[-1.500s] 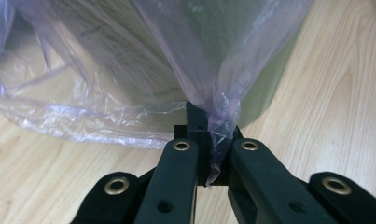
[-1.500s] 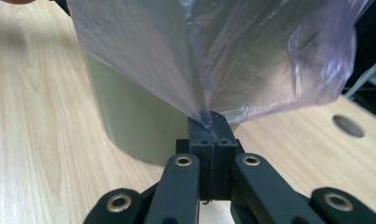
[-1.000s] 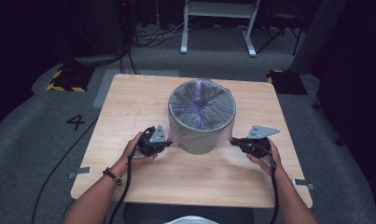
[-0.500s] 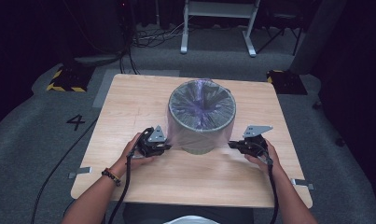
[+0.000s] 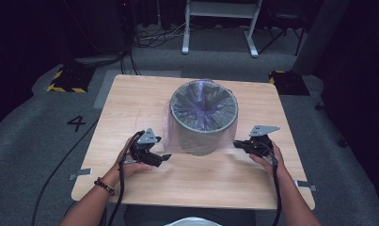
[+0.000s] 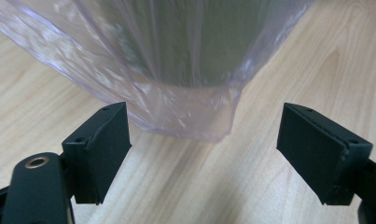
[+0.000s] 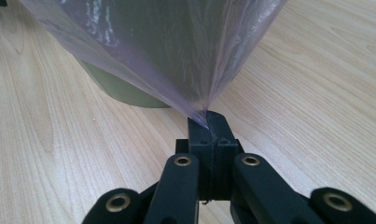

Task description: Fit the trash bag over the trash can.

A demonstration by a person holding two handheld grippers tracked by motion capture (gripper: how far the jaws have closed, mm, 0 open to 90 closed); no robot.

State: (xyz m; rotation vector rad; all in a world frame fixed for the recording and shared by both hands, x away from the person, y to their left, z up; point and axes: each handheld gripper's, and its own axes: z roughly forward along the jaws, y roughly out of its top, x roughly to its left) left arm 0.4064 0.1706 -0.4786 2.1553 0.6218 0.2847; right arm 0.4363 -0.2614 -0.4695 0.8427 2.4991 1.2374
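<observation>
From the high view, one grey-green bin [image 5: 203, 117] stands upright on the worktop [image 5: 130, 103], its open mouth facing up, between the two claws. One thin, translucent purple bag [image 5: 175, 134] lines it and hangs down over its outer wall. The left claw [image 5: 162, 157] sits just left of the bin's foot; the right claw [image 5: 237, 143] just right of it.

In the left gripper view, the left claw [image 6: 202, 149] has just been opening. Its jaws stand wide apart, and the bag's loose lower edge [image 6: 185, 116] lies just ahead of them, unpinched.

In the right gripper view, the right claw [image 7: 207, 121] is clamped on a corner of the bag [image 7: 167, 51], which is drawn taut from the bin [image 7: 125, 91] behind it.
</observation>
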